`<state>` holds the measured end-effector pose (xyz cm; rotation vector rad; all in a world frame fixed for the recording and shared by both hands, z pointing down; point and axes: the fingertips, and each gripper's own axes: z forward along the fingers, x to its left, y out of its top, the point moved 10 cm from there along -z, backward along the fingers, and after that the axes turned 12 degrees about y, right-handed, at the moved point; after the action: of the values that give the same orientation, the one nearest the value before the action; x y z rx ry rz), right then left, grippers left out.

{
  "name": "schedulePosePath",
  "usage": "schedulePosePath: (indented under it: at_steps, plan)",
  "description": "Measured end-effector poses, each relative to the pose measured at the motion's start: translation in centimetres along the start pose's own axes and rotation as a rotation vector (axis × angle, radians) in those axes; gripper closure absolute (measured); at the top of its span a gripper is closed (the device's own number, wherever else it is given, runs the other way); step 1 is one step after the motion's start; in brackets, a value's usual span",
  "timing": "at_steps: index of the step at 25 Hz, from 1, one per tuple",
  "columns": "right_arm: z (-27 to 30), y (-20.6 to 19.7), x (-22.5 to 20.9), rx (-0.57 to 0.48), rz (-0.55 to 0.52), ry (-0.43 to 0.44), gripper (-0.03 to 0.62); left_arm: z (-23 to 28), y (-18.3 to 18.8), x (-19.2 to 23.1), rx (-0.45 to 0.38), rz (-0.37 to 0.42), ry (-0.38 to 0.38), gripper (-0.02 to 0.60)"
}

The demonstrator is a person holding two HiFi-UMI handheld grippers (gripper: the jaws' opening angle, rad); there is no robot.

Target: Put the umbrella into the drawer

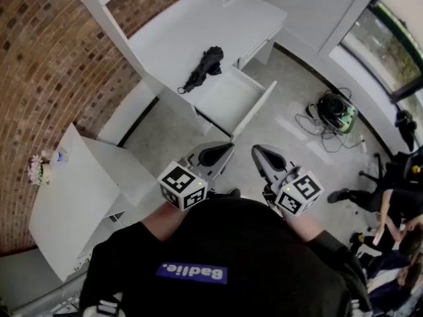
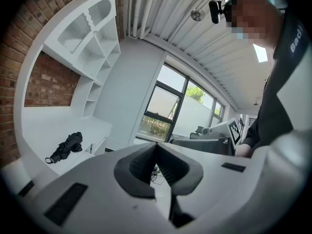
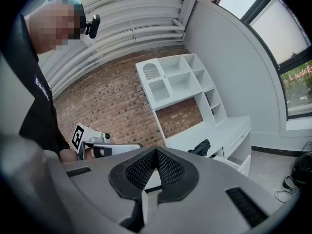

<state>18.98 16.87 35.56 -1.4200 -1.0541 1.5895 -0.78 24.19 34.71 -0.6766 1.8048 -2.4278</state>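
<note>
Head view steeply down, gripper views level, sharing distant desk [image 1: 192, 32], umbrella [image 1: 205, 66]

A folded black umbrella [image 1: 206, 65] lies on the white desk [image 1: 192, 32] — near its front edge.

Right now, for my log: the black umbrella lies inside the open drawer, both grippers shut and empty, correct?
No: the head view shows the umbrella on the desk top beside the open drawer, not inside. The left gripper and the right gripper are shut and empty.
</note>
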Motion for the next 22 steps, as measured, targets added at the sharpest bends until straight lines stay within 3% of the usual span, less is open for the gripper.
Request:
schedulePosePath:
  at_steps: [22]
  plan:
    - [3.6, -0.1, -1.8, 0.026, -0.013, -0.015, 0.565, 1.1, 0.9, 4.6, 0.01, -0.024, 0.048, 0.578]
